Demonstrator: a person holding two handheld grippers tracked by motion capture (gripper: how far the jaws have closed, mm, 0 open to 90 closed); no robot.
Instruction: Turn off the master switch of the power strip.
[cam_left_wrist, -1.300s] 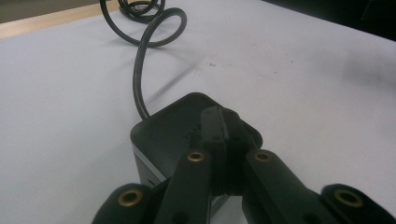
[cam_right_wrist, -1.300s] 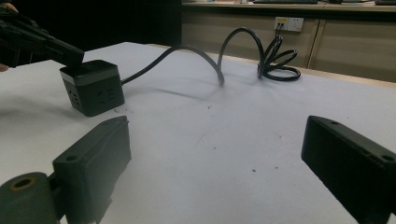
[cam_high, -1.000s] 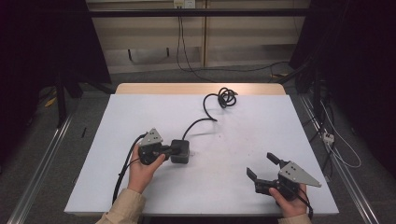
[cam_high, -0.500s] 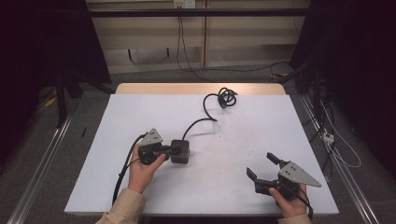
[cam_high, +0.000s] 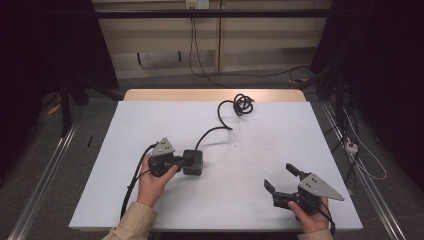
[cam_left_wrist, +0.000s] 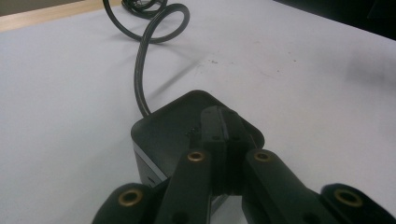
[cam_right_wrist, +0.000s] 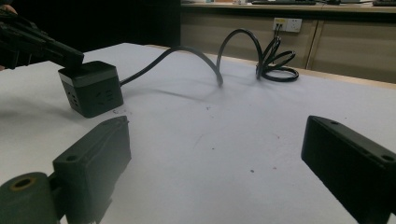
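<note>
Two grippers are at work over a white surface (cam_high: 150, 125), and the landmark between them is a black cube-shaped power block (cam_high: 193, 162) lying a little left of the surface's middle. The left gripper (cam_high: 184, 161) sits just to the left of the block, held in the person's left hand (cam_high: 154, 182), with its tips resting on the block's top face. In the left gripper view its jaws are pressed together with nothing between them, their joined tips lying on the dark top of the block (cam_left_wrist: 173, 130). A thick black cord (cam_high: 220, 122) leaves the far side of the block, arches up off the surface and ends in a loose coil near the far edge. The right gripper (cam_high: 281, 179) is well apart from the block, off to its right and nearer the person, held in the right hand (cam_high: 310, 217). Its jaws are spread wide with bare surface between them; in the right gripper view the block (cam_right_wrist: 91, 88) shows its socket face beyond the left jaw.
</note>
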